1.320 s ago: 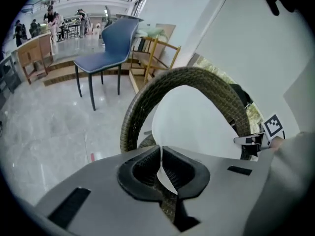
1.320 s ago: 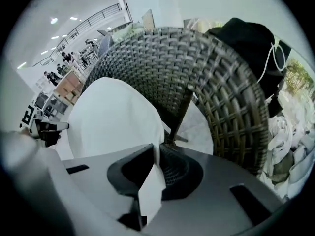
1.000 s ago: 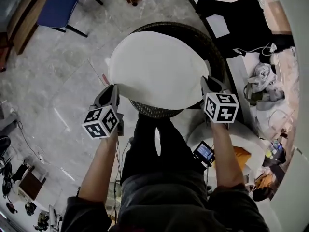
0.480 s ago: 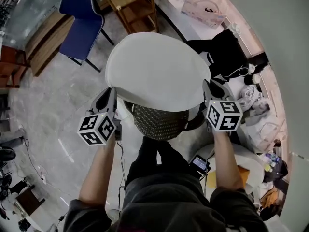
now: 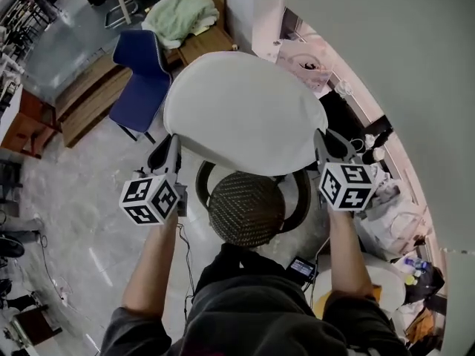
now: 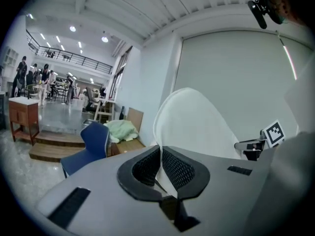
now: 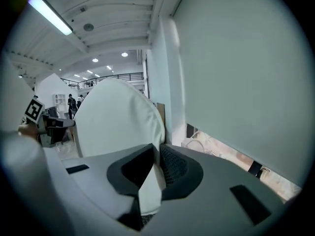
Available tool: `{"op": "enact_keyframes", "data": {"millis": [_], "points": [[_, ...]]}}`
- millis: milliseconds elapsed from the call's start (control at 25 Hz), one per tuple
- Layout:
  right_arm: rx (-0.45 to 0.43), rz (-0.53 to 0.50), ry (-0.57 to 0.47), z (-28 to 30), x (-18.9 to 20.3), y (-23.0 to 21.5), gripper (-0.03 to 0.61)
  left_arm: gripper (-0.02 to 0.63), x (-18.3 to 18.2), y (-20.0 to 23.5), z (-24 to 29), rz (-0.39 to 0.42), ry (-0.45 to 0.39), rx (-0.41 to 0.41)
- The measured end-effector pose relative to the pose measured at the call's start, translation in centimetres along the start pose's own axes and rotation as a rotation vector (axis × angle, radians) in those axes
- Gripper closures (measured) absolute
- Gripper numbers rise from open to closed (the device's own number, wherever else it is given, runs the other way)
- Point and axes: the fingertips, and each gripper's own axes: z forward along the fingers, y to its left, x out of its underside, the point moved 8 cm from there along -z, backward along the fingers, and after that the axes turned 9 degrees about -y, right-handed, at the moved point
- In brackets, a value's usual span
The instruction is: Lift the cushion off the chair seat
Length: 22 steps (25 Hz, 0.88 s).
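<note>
The round white cushion [image 5: 245, 113] hangs in the air, well above the dark woven chair seat [image 5: 246, 208]. My left gripper [image 5: 172, 154] is shut on its left edge and my right gripper [image 5: 323, 145] is shut on its right edge. In the left gripper view the cushion [image 6: 194, 127] rises beyond the jaws, its thin rim pinched between the black pads [image 6: 174, 168]. In the right gripper view the cushion [image 7: 118, 122] fills the left half, with its edge caught between the pads [image 7: 172, 167]. The far side of the cushion tilts upward.
A blue chair [image 5: 141, 76] stands at the upper left beside a low wooden bench [image 5: 82, 102] and a table with a green cloth [image 5: 182, 13]. A white wall [image 5: 371, 50] runs along the right. Bags and cables [image 5: 378, 191] crowd the floor at the right.
Both grippers have risen with the cushion, which has come off the chair seat. The woven seat now lies bare below it. The view has tipped up toward the room.
</note>
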Motion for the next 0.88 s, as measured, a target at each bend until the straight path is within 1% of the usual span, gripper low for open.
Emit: {"op": "enact_keyframes", "data": {"millis": [120,200,280,480,600,880], "points": [[-0.006,-0.012,-0.067,-0.2,-3.2,0.3,0.532,0.592,-3.5,-0.1,0.3,0.035,-0.067,0.009],[-0.011,-0.017,-0.095,-0.7,-5.0,0.8,0.532,0.592,-5.6,-0.2,-0.1,0.046,-0.095,0.011],[-0.012,-0.022,-0.118,-1.7,-6.5,0.9,0.532,0.592,-7.4,-0.9,-0.8,0.063,-0.119,0.016],[-0.01,-0.048,-0.216,-3.6,-10.8,0.7,0.532,0.592,-12.5,-2.7,-1.7,0.133,-0.215,0.039],[-0.005,-0.066,-0.264,-4.8,-13.0,0.9,0.532,0.592,-14.8,-3.5,-2.5,0.155,-0.259,0.049],[0.011,-0.09,-0.368,-7.4,-17.4,1.1,0.532,0.592,-19.2,-5.2,-3.9,0.173,-0.351,0.067]]}}
